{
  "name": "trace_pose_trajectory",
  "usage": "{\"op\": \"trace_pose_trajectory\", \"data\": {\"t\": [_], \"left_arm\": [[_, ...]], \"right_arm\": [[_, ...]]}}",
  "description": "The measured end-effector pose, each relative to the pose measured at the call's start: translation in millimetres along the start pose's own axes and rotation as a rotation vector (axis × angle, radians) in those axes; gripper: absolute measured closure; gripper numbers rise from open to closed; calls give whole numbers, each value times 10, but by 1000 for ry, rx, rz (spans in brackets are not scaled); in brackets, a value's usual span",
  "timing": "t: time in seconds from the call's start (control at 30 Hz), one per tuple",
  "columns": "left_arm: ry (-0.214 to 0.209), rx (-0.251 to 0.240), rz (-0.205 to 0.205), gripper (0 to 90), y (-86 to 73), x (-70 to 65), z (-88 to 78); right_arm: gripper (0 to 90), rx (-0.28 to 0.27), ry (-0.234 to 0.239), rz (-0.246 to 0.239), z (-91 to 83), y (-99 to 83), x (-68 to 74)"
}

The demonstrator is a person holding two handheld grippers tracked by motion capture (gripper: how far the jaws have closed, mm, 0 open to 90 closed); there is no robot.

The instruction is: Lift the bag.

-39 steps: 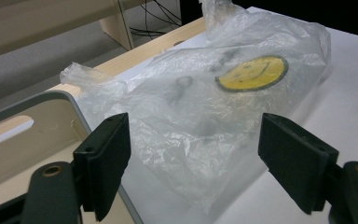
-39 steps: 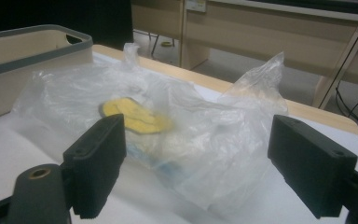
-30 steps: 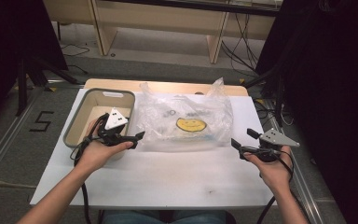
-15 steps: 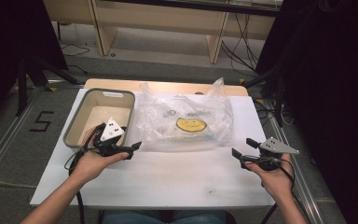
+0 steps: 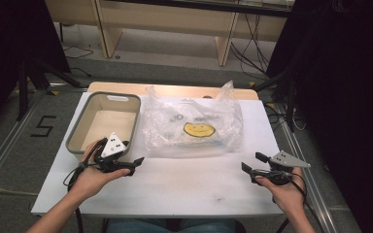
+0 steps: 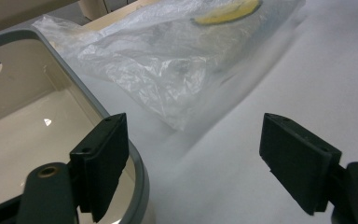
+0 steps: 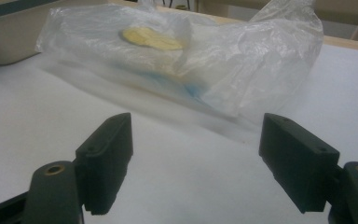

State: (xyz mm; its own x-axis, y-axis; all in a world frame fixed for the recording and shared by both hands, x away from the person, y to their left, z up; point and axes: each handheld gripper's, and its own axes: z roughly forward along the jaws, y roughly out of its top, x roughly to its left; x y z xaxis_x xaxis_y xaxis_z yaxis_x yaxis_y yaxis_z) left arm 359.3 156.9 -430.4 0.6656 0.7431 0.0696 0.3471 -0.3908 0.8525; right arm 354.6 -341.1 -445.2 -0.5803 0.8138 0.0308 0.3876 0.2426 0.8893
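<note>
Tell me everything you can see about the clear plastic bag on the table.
The plastic bag is clear, thin and crinkled, printed with a yellow smiley face, and small dark items show inside. It lies flat on the white table, its right corner sticking up, beside the grey bin. Nothing grips it.

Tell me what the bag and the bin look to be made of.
Bag: thin clear plastic film, glossy; it crinkles, and a yellow smiley print shows on it.
Bin: likely hard moulded plastic, grey outside with a smooth cream inside; rounded rim, cut-out handle and a small light glint suggest so.
</note>
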Motion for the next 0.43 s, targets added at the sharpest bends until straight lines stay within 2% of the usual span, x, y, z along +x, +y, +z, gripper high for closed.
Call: {"op": "trace_pose_trajectory", "data": {"t": [0.17,0.43], "left_arm": [[1,2,-5,237,-62,-2,-15],[3,0,12,225,-71,-35,-7]], "right_arm": [[279,-8,-5,21,-14,-27,-21],[276,-15,-5,23,-18,-39,0]]}}
